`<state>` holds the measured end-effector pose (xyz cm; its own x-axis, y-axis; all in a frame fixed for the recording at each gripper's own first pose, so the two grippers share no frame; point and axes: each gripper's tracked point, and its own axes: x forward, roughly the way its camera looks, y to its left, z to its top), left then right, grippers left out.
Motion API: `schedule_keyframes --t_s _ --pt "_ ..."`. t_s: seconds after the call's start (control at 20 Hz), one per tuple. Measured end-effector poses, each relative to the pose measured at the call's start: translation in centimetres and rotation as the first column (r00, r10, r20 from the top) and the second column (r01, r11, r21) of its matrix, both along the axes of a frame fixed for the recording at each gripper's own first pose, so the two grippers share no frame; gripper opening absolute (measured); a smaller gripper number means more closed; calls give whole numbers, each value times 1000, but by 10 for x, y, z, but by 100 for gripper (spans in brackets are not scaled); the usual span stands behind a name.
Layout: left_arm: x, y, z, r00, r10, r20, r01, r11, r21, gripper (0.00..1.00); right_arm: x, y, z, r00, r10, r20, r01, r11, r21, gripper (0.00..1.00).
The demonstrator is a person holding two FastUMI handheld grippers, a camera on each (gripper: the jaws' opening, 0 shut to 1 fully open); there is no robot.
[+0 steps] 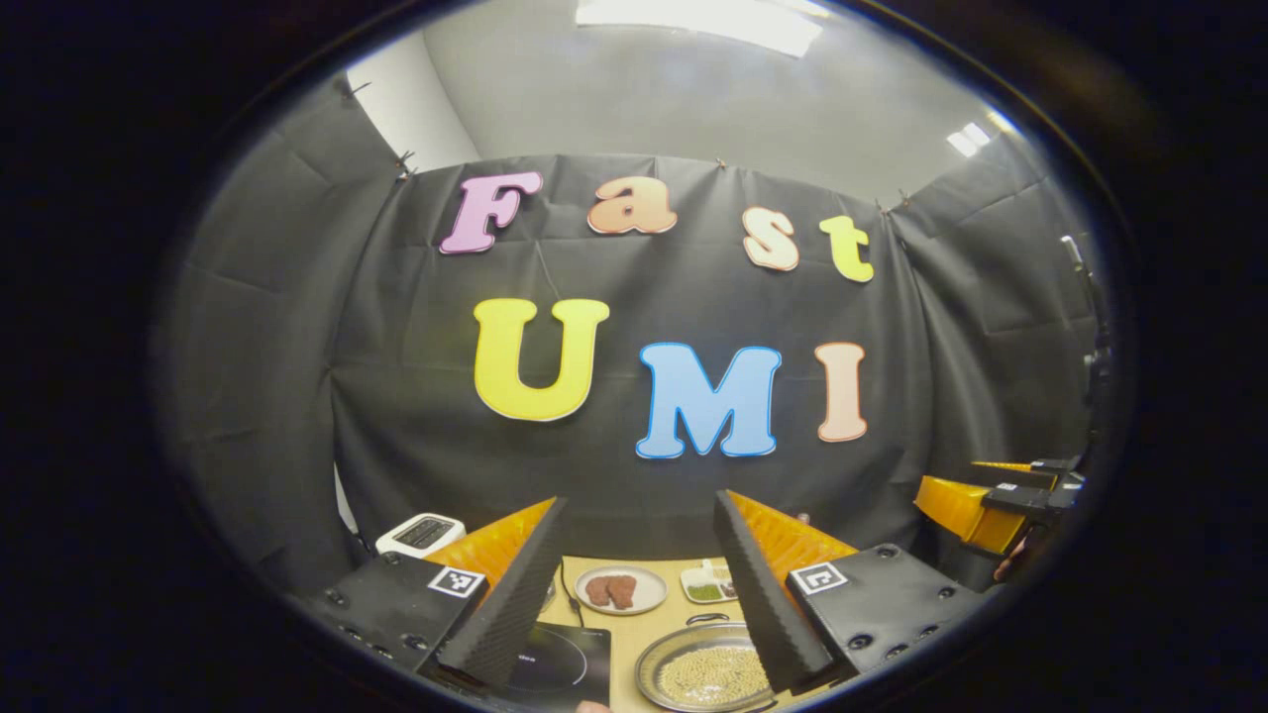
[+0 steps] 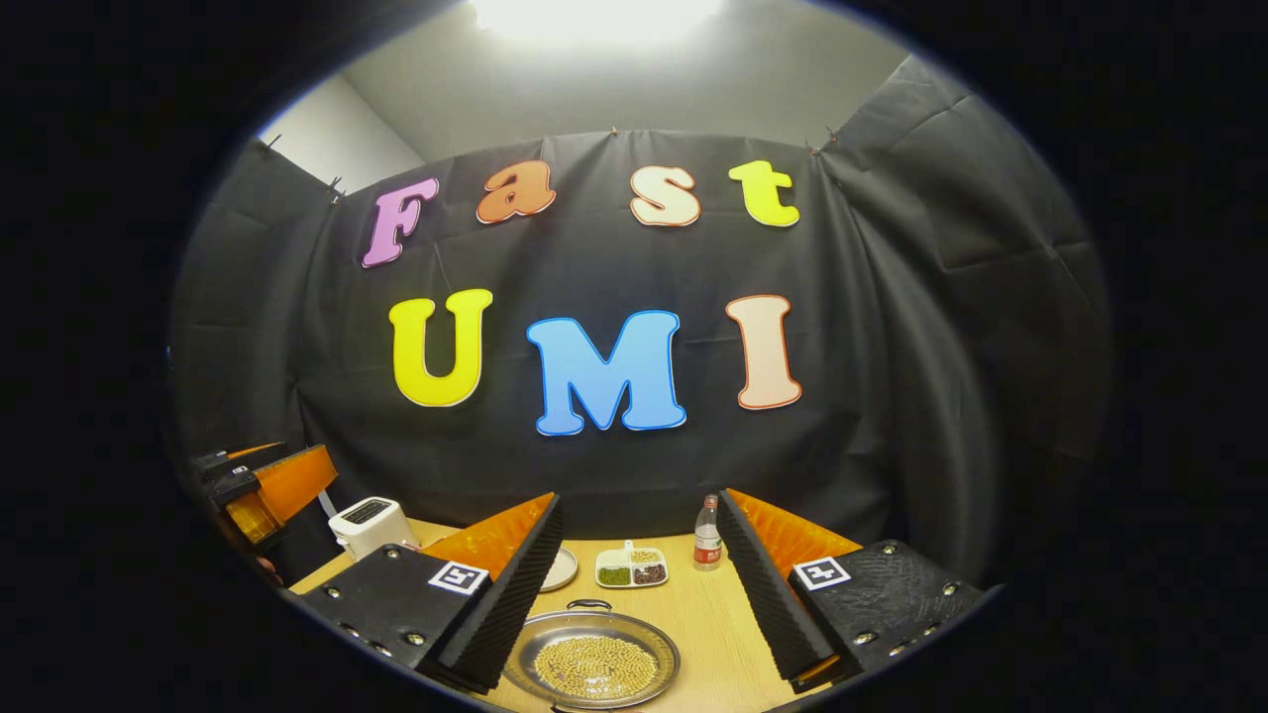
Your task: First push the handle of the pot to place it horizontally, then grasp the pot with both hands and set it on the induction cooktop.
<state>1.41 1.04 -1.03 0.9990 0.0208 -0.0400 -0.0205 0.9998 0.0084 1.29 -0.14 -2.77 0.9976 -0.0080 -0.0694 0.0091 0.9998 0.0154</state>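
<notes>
The light wooden counter (image 2: 708,619) carries a steel pot (image 2: 591,658) of pale beans, a black induction cooktop (image 1: 565,662), a white toaster (image 2: 369,524), a plate of brown food (image 1: 621,589), a divided dish (image 2: 631,567) and a bottle (image 2: 706,536).

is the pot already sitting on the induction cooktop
No, in the left gripper view the pot rests on the wooden table beside the black induction cooktop.

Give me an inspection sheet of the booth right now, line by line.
Surface: wooden table.
Job's things: pot of pale beans on the table; cooktop left of it.
Clutter: toaster, plate of meat, divided dish, bottle.
Grippers: left gripper and right gripper open, raised above the table, holding nothing.
Cables: a dark cord runs to the cooktop.
Surroundings: black cloth wall.
</notes>
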Motion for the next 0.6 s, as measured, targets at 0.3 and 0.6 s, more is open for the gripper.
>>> schedule_keyframes --t_s 0.3,0.6 --pt "-2 4 -15 999 0 -32 0 1000 -1 96 1 4 -36 995 3 -104 -2 1000 10 73" --pt "-8 13 -34 997 18 -74 -18 1000 11 96 -11 26 -124 907 107 -406 -84 994 72 26"
